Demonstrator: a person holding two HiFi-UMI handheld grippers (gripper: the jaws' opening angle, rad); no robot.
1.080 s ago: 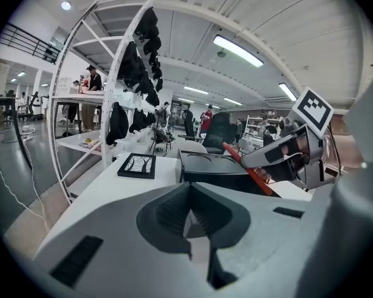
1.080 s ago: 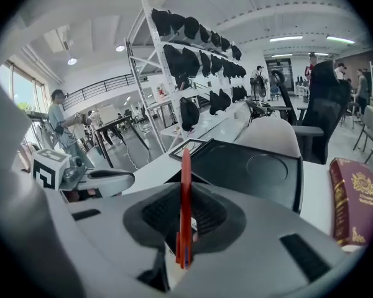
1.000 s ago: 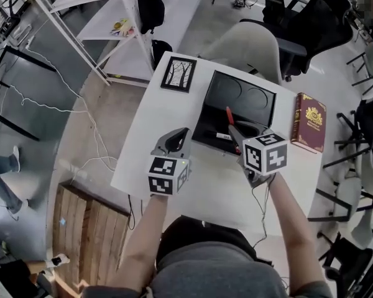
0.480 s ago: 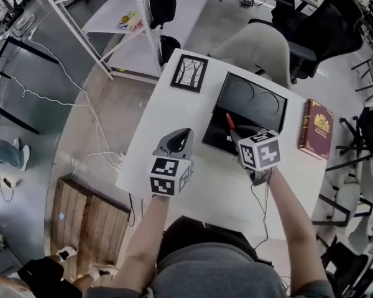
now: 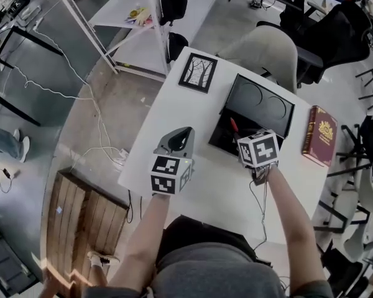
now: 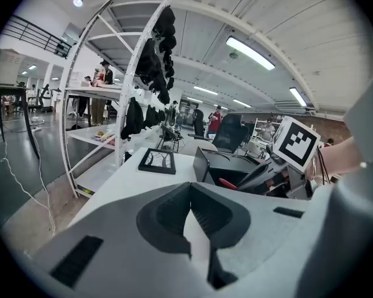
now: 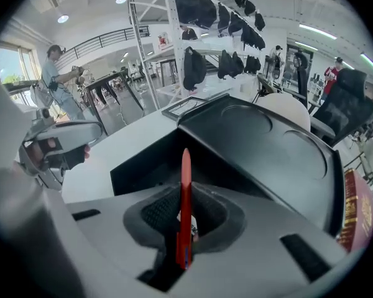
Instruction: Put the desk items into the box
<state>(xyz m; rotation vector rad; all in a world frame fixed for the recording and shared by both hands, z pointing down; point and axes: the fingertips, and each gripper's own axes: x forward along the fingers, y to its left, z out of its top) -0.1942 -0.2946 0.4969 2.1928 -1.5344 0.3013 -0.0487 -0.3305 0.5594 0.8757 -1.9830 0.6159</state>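
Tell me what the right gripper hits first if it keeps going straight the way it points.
Probably the open black box: the right gripper, shut on a red pen, aims down into it, so the pen's tip would meet the box's inside first. Exact depth is unclear.

grey concrete floor (image 5: 68, 104), white shelving rack (image 5: 121, 14), black office chairs (image 5: 342, 27).

red pen (image 7: 185, 188) in gripper (image 7: 184, 215) above black box (image 7: 270, 160)

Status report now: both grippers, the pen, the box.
Right hand-held gripper shut on red pen, over the open box. Left hand-held gripper shut, empty. Picture frame and book outside the box. Nothing blocks the drop.
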